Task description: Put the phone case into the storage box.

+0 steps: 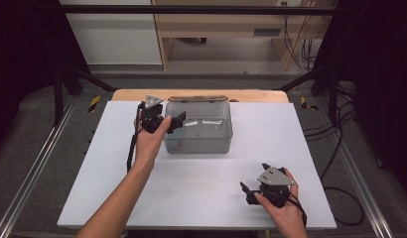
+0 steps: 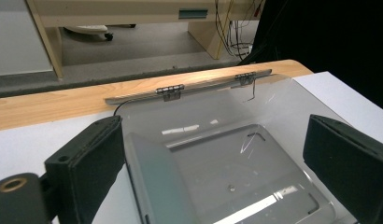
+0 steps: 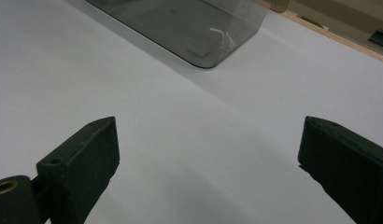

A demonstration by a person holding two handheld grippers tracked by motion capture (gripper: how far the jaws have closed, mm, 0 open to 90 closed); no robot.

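no text, label, brand, number or sign is legible on anything in these views.

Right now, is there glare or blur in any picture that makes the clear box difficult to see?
High view: the clear box is sharp, with a small white reflection on its floor. Left gripper view: bright glare streaks lie on the box floor, yet the hinges are crisp. Right gripper view: the box corner looks slightly soft, with one small glint.

The clear box (image 1: 198,128) stands in the upper middle of the white table (image 1: 201,193), with its lid (image 1: 196,98) open at the back. The left gripper (image 1: 170,123) blocks its left wall. The lower middle is free, and so is the far right.
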